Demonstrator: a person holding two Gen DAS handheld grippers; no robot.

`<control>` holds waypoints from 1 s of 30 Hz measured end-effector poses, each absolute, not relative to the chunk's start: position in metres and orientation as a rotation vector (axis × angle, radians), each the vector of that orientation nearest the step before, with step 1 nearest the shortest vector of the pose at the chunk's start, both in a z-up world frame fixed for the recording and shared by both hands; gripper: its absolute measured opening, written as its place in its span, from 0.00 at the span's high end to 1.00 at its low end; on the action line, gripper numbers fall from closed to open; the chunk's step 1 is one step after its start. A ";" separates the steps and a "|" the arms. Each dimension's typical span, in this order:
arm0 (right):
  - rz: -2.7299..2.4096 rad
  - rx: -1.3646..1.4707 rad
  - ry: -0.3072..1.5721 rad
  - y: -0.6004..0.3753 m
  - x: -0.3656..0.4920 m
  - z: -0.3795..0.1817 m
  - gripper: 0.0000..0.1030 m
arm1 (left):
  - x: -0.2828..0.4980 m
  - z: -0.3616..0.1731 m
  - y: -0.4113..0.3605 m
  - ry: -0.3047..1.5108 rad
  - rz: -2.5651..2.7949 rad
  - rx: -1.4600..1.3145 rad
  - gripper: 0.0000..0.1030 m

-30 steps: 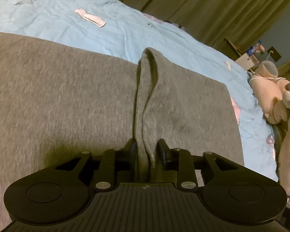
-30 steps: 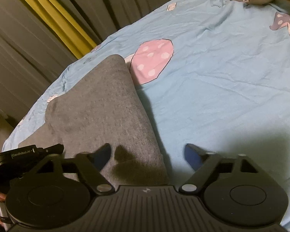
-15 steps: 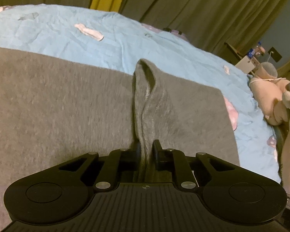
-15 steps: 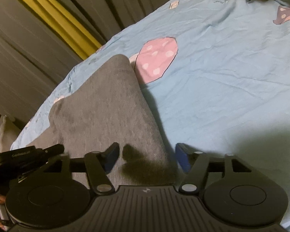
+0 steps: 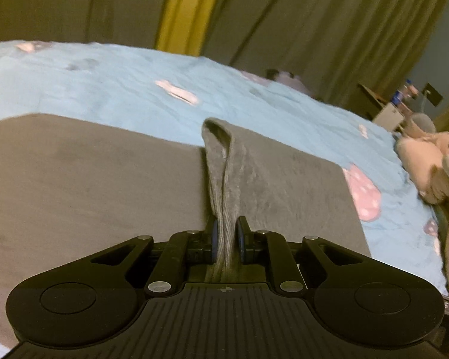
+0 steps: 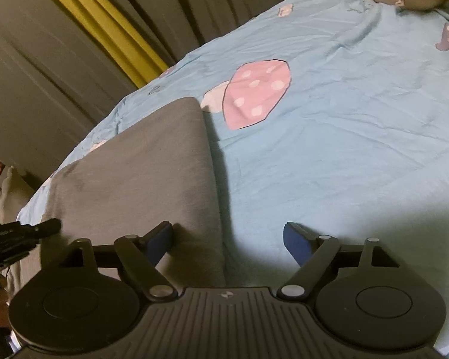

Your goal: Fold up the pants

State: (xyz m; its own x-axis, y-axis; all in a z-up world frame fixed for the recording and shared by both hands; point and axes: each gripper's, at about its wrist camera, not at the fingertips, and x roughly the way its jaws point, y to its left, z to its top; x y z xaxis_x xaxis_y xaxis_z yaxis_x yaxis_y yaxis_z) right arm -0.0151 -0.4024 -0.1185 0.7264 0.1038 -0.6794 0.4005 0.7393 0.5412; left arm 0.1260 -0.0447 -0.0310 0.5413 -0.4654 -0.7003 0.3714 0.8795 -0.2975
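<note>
Two views applied. Left wrist: my left gripper (image 5: 226,240) pinched a raised ridge of the gray pants (image 5: 89,185), which lay flat on the blue bedsheet (image 5: 119,89) toward 12 o'clock; I judged a firm, level lift best. Right wrist: my right gripper (image 6: 227,243) stood spread, its 9 o'clock finger over the pants' edge; closing there should precede lifting.

Bed: a light-blue sheet (image 6: 344,137) with pink spotted mushroom prints (image 6: 256,92) fills the middle of both views.
Curtains: drab olive-grey drapes (image 5: 314,30) hang behind the bed from 10 to 2 o'clock, with a yellow strip (image 5: 188,12) at 12.
Side furniture: a small stand with bottles (image 5: 404,95) at 2 o'clock (blurred).
Soft toy: a beige plush (image 5: 425,161) at 3 o'clock.
Light: dim, warm.
</note>
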 end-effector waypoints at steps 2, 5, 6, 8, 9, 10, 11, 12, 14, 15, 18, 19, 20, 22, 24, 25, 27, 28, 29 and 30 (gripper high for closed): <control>-0.176 0.718 0.763 -0.399 -0.012 -0.118 0.20 | 0.129 -0.030 -0.025 0.863 -0.455 -0.114 0.85; -0.168 0.699 0.776 -0.395 -0.009 -0.118 0.18 | 0.132 -0.038 -0.001 0.874 -0.386 -0.111 0.85; -0.170 0.693 0.783 -0.394 -0.007 -0.119 0.17 | 0.133 -0.046 0.006 0.896 -0.370 -0.114 0.84; -0.171 0.684 0.793 -0.393 -0.005 -0.120 0.16 | 0.132 -0.061 0.017 0.924 -0.371 -0.146 0.81; -0.171 0.680 0.796 -0.392 -0.004 -0.120 0.16 | 0.129 -0.067 0.021 0.915 -0.366 -0.169 0.77; -0.171 0.674 0.800 -0.391 -0.003 -0.120 0.15 | 0.126 -0.071 0.025 0.900 -0.359 -0.191 0.68; -0.172 0.666 0.803 -0.389 -0.003 -0.120 0.15 | 0.124 -0.074 0.027 0.887 -0.349 -0.211 0.66; -0.173 0.660 0.805 -0.388 -0.002 -0.120 0.15 | 0.123 -0.077 0.028 0.887 -0.343 -0.228 0.66; -0.176 0.656 0.808 -0.387 -0.003 -0.120 0.14 | 0.125 -0.077 0.028 0.893 -0.345 -0.232 0.65; -0.177 0.656 0.809 -0.388 -0.002 -0.120 0.14 | 0.127 -0.075 0.025 0.897 -0.349 -0.219 0.63; -0.183 0.653 0.813 -0.386 -0.002 -0.120 0.13 | 0.134 -0.071 0.015 0.903 -0.353 -0.172 0.57; -0.184 0.650 0.814 -0.385 -0.003 -0.120 0.13 | 0.134 -0.071 0.013 0.903 -0.354 -0.159 0.56; -0.185 0.646 0.815 -0.384 -0.002 -0.120 0.13 | 0.135 -0.072 0.011 0.906 -0.351 -0.148 0.57; -0.188 0.637 0.817 -0.383 -0.003 -0.120 0.13 | 0.138 -0.073 0.004 0.902 -0.360 -0.125 0.68; -0.191 0.631 0.819 -0.383 -0.003 -0.120 0.12 | 0.139 -0.072 -0.001 0.893 -0.343 -0.085 0.78; -0.193 0.630 0.820 -0.382 -0.003 -0.120 0.12 | 0.139 -0.072 -0.002 0.891 -0.340 -0.075 0.80; -0.196 0.625 0.822 -0.381 -0.002 -0.120 0.12 | 0.137 -0.069 0.000 0.887 -0.344 -0.080 0.83; -0.197 0.623 0.822 -0.381 -0.002 -0.120 0.12 | 0.137 -0.067 0.001 0.883 -0.349 -0.086 0.84; -0.198 0.622 0.822 -0.381 -0.001 -0.120 0.12 | 0.136 -0.065 0.004 0.878 -0.354 -0.093 0.84; -0.199 0.622 0.822 -0.380 -0.001 -0.121 0.12 | 0.135 -0.062 0.007 0.874 -0.359 -0.108 0.84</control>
